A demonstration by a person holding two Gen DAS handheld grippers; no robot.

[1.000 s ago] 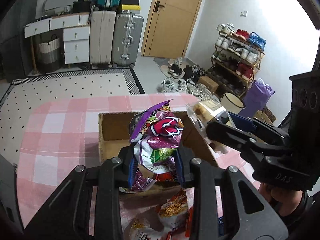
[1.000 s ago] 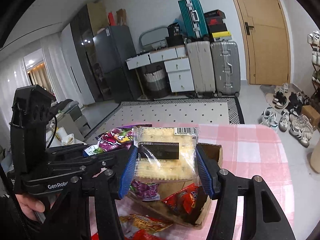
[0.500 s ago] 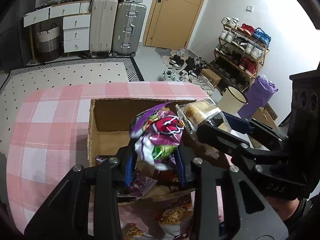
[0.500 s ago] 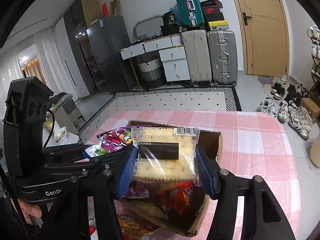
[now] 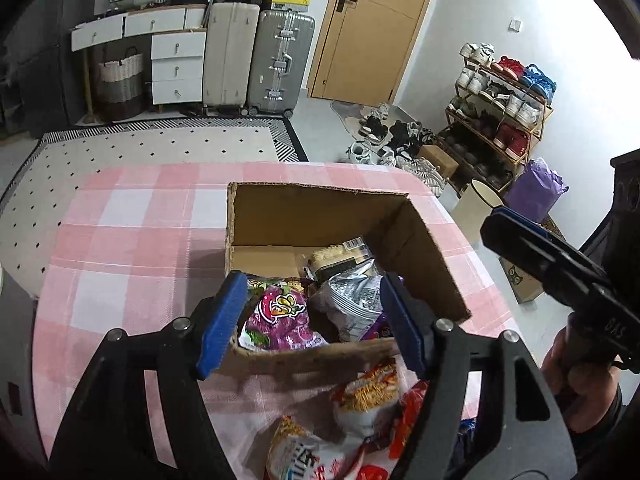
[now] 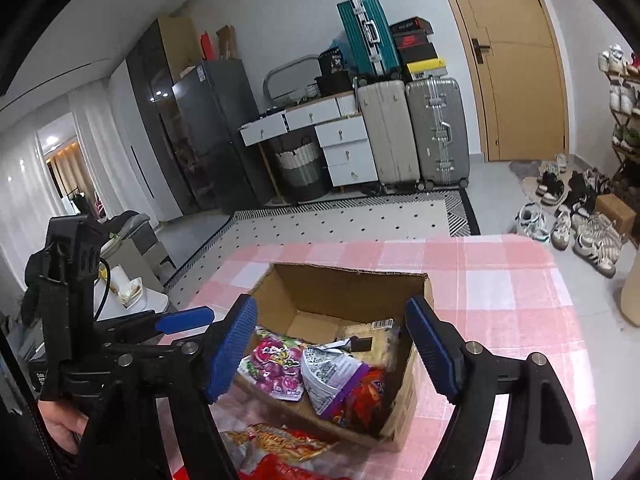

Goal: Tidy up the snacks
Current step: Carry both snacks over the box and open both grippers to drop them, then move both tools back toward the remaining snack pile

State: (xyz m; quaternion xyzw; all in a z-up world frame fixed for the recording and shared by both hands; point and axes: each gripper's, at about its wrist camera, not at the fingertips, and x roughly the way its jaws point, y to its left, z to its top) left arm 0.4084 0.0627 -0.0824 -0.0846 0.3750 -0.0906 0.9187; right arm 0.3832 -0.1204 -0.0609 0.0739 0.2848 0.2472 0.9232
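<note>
Now the biggest thing, the table with the pink checked cloth (image 5: 132,248), carries an open cardboard box (image 5: 320,216) just ahead of both grippers. Inside it, below and in front of the fingertips, lie a purple snack bag (image 5: 280,320), a silver crumpled bag (image 5: 352,296) and, further from the grippers, a clear cracker pack (image 6: 372,340). More snack packets (image 5: 360,396) lie on the cloth close under the left gripper, outside the box.

The left gripper (image 5: 312,320) has its jaws opening, and nothing is pressed between the blue pads (image 5: 222,320); the purple bag rests in the box beneath them. The right gripper (image 6: 332,344) is also opening, and it is empty; the cracker pack lies in the box beyond it.

To do this step well, I think both grippers should open fully and lift straight up, so that no pad catches a bag corner and pulls it out. After that, the packets near the left gripper are probably next. They are thin and slippery, so it may be better to take one by its edge.

For writing, the body of the left gripper in the right wrist view is too dark to read. The right gripper's body (image 5: 612,324) shows letters like "DAS". The cracker pack has a barcode label (image 6: 382,323), but the digits are too small. The bag prints are not readable.
</note>
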